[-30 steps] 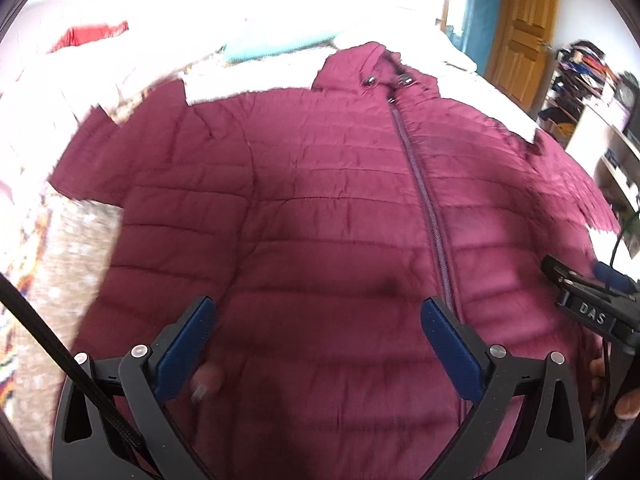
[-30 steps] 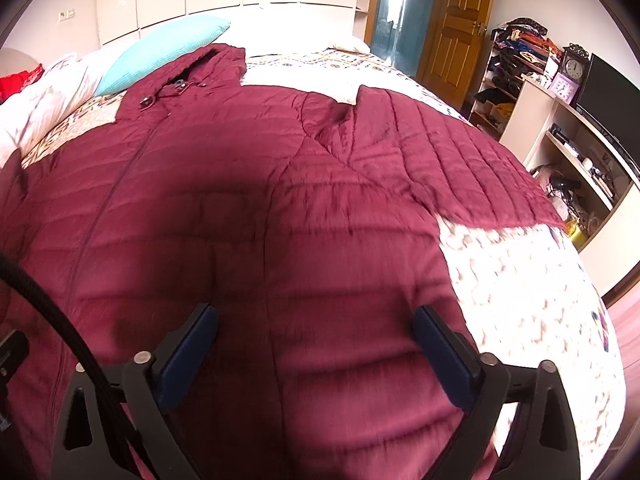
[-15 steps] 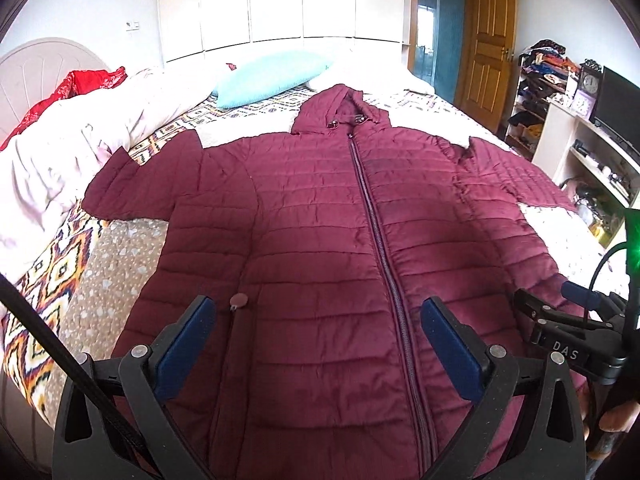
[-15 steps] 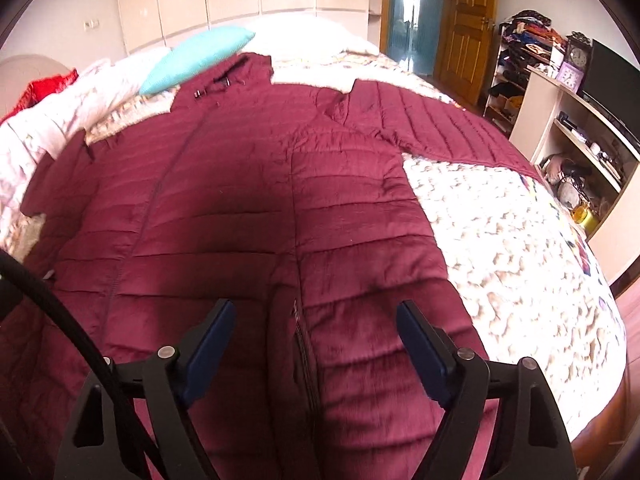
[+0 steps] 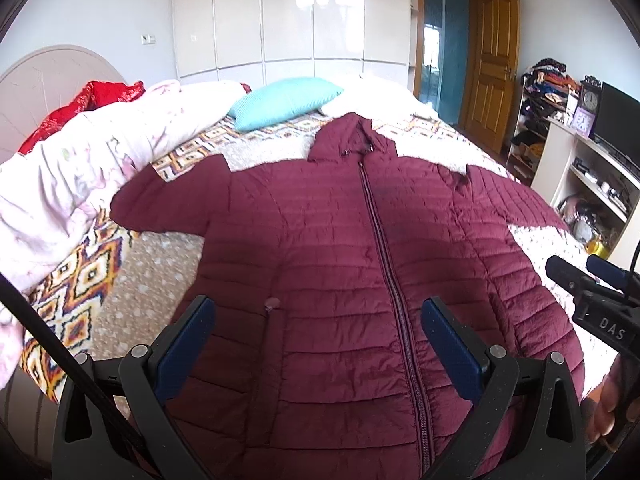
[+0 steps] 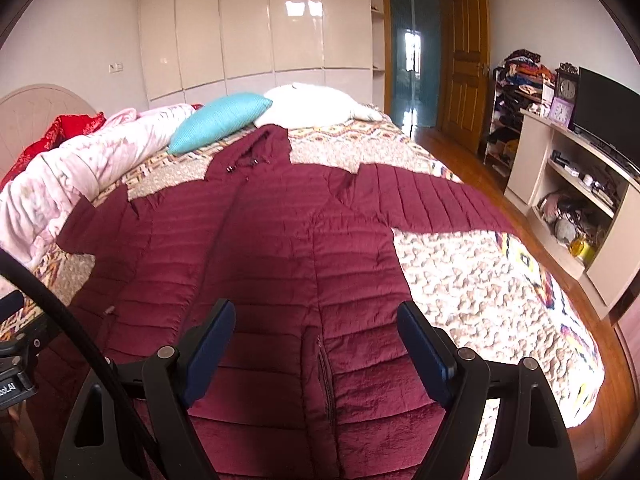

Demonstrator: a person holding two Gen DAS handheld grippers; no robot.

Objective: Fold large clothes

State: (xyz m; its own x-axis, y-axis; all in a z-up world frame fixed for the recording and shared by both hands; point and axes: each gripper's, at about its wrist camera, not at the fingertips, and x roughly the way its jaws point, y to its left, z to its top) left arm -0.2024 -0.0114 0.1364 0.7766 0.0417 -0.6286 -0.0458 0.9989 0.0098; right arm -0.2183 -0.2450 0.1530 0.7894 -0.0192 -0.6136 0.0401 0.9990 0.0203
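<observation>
A maroon quilted hooded jacket [image 5: 340, 248] lies flat, front up and zipped, on the bed, sleeves spread to both sides; it also shows in the right wrist view [image 6: 280, 248]. My left gripper [image 5: 318, 336] is open and empty, raised above the jacket's lower hem left of the zipper. My right gripper [image 6: 316, 344] is open and empty, raised above the lower right part of the jacket near its pocket zip. The right gripper also shows at the right edge of the left wrist view [image 5: 592, 292].
The bed has a patterned quilt [image 6: 480, 280], a pink duvet [image 5: 60, 184] along the left, a turquoise pillow [image 5: 284, 102] and a white pillow [image 6: 312, 104]. A white shelf unit [image 6: 572, 184] with TV and clock stands right. Wooden floor [image 6: 460, 152] runs alongside.
Both grippers have pulled up and back from the jacket, so more of the bed and room shows. The right gripper's jaws have narrowed slightly. The jacket has not moved.
</observation>
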